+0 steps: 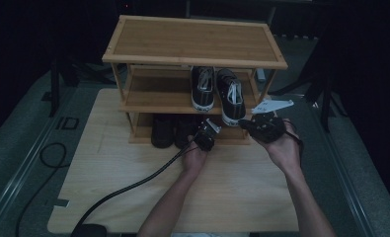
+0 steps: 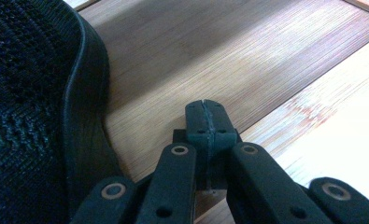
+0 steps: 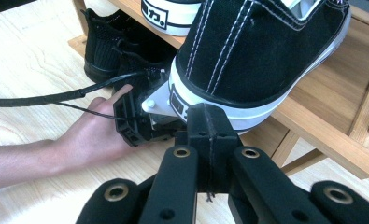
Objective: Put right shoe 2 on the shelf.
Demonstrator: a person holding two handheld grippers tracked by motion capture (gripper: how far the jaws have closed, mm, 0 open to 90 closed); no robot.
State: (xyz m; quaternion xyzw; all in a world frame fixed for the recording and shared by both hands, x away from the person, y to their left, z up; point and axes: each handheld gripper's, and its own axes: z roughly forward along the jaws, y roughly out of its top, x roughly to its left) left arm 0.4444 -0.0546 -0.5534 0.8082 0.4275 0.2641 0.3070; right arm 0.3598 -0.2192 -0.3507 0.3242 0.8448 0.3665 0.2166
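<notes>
A wooden shoe rack [image 1: 195, 39] stands on the table [image 1: 133, 168], toward twelve o'clock from the person in the high view. On its middle shelf [image 1: 153, 101] sits a pair of black canvas sneakers with white laces; the right sneaker [image 1: 230, 94] has its white heel rim poking over the shelf edge toward six o'clock. On the bottom shelf [image 2: 210, 51] stands a pair of black mesh shoes [image 1: 162, 131]. The left gripper [image 1: 206, 134] is at that bottom shelf, just at three o'clock of the black shoes, its jaws pressed together with nothing between them; in the left gripper view the closed tips hover over bare shelf wood, with the side of one mesh shoe [image 2: 28, 116] at nine o'clock of them. The right gripper [image 1: 246, 124] is also closed and empty, its tips right at the heel of the right sneaker [image 3: 261, 51]; whether they touch the white rubber rim I cannot tell. In the right gripper view the left hand [image 3: 93, 137] rests on the table at nine o'clock, holding its gripper under the overhanging sneaker.
</notes>
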